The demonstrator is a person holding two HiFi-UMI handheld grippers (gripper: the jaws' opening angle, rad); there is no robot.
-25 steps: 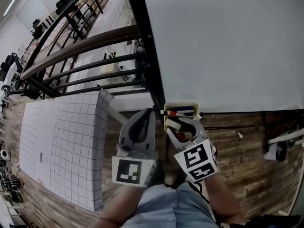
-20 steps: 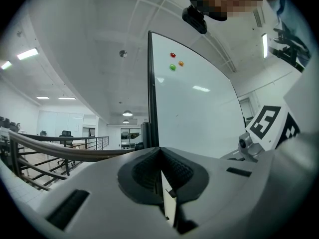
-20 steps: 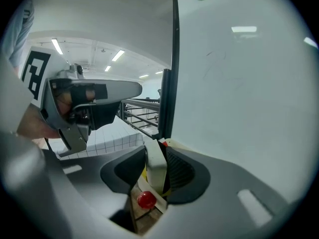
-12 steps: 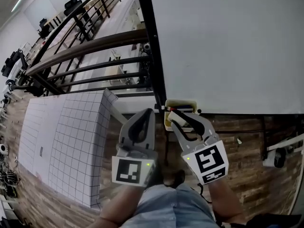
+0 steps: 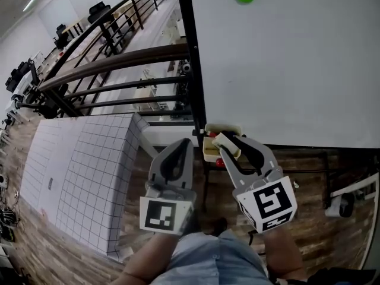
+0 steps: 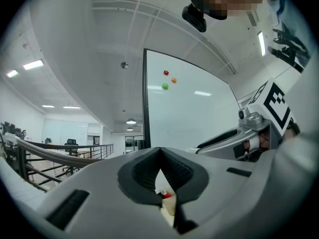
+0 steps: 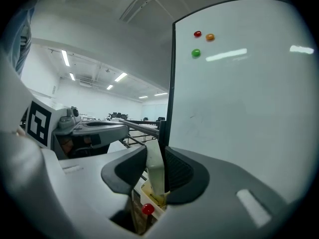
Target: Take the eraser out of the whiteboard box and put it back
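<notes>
Just left of the whiteboard box [image 5: 208, 152], the left gripper [image 5: 186, 142] hovered with its fingers [image 6: 142, 172] closed together and empty. Just above the box, the right gripper [image 5: 233, 141] carried the eraser [image 5: 226, 144], its fingers closing with the eraser pinched between them. We judged the take-out step finished or nearly so. The return called for lowering the eraser straight into the box opening, then releasing. Edges to mind were the black frame post [image 5: 196, 70] rising behind the box and the whiteboard [image 5: 285, 58] to its right. Open room lay below and in front of the box.
</notes>
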